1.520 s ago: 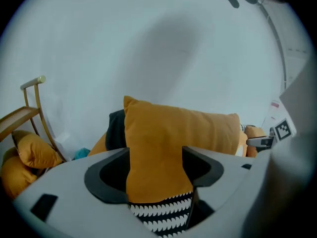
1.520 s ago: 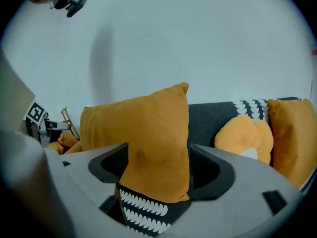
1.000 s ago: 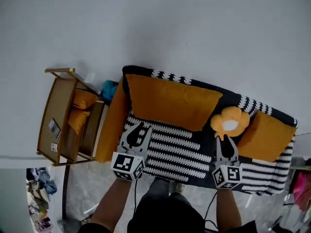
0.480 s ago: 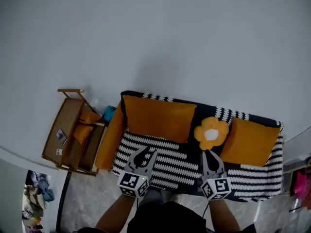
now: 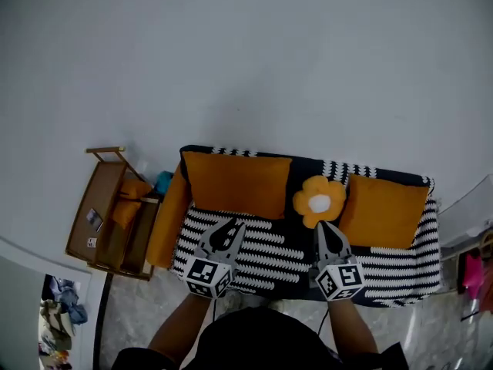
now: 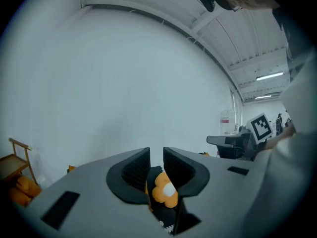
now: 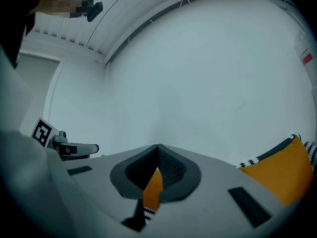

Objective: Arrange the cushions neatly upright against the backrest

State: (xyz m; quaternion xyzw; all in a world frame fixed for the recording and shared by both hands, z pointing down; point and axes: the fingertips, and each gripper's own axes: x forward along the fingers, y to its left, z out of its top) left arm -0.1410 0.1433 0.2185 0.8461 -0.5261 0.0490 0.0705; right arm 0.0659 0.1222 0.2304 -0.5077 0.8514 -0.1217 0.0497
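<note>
Cushions are seen propped in a row against the backrest (image 5: 308, 161) of the striped sofa (image 5: 269, 247): the wide orange cushion (image 5: 237, 183) on the left, the flower cushion (image 5: 318, 201) in the middle, the square orange cushion (image 5: 383, 210) on the right. All three lie ahead of the tongs, across the seat, with the row's long axis running side to side. The wide one is nearer the left gripper (image 5: 229, 227), the other two nearer the right gripper (image 5: 324, 228). A further orange pad (image 5: 166, 220) is stood at the sofa's left end, lengthwise front to back. It is nearest the left gripper, and it is judged the only piece perhaps left to place.

The left gripper's jaws have just been closing and are left with a narrow slit, nothing between them. The right gripper's jaws are pressed together, empty.

Compared with a second ago, both grippers have been drawn back from the cushions to the seat's front edge. The row itself is unchanged.
</note>
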